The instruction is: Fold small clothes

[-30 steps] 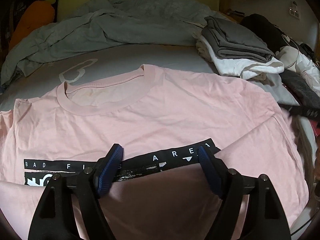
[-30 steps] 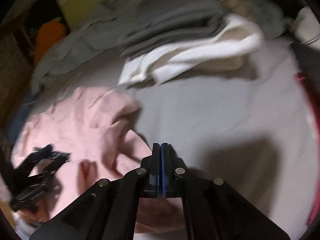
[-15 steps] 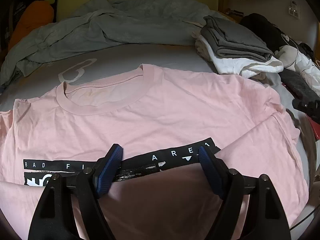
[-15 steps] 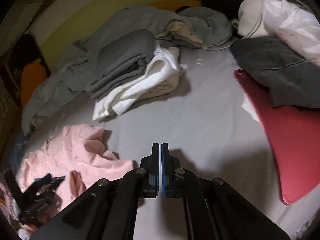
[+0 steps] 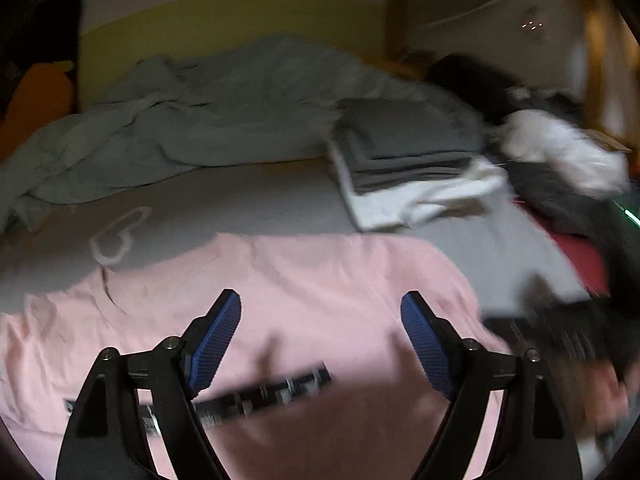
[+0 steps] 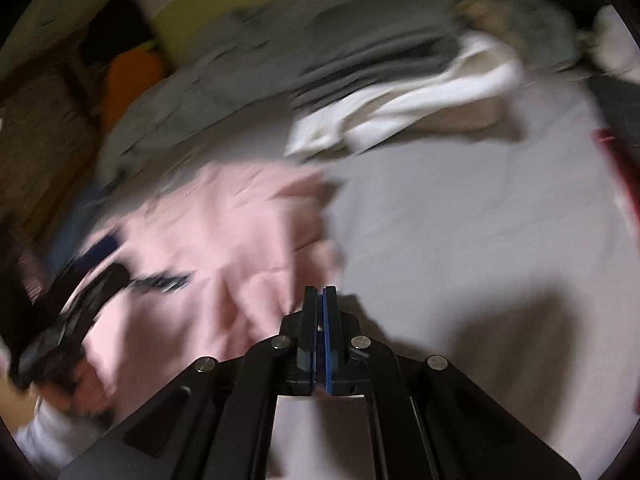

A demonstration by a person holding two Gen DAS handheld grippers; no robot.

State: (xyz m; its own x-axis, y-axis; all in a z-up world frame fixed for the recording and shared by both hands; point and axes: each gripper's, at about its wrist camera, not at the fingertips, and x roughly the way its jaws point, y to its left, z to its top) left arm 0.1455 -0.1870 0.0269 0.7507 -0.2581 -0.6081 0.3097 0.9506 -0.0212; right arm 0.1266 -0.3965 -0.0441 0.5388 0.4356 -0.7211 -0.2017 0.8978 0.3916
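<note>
A pink T-shirt (image 5: pixel 320 280) with a black printed band (image 5: pixel 272 396) lies spread on the grey bed sheet (image 5: pixel 240 204). My left gripper (image 5: pixel 320 320) is open and empty, hovering over the shirt's middle. My right gripper (image 6: pixel 321 300) is shut with nothing between its pads, just above the sheet beside the shirt's right edge (image 6: pixel 240 232). It shows as a dark blur at the right of the left wrist view (image 5: pixel 568 328). Both views are motion-blurred.
A folded stack of grey and white clothes (image 5: pixel 408 168) sits beyond the shirt. A rumpled grey blanket (image 5: pixel 200 120) lies at the back. Dark and white items (image 5: pixel 560 152) and a red flat object (image 5: pixel 576 256) lie at the right. An orange cushion (image 6: pixel 132 80) is far left.
The left gripper has tilted up and pulled back, so the shirt sits lower in view. The right gripper has swung left toward the shirt's right edge, still shut.
</note>
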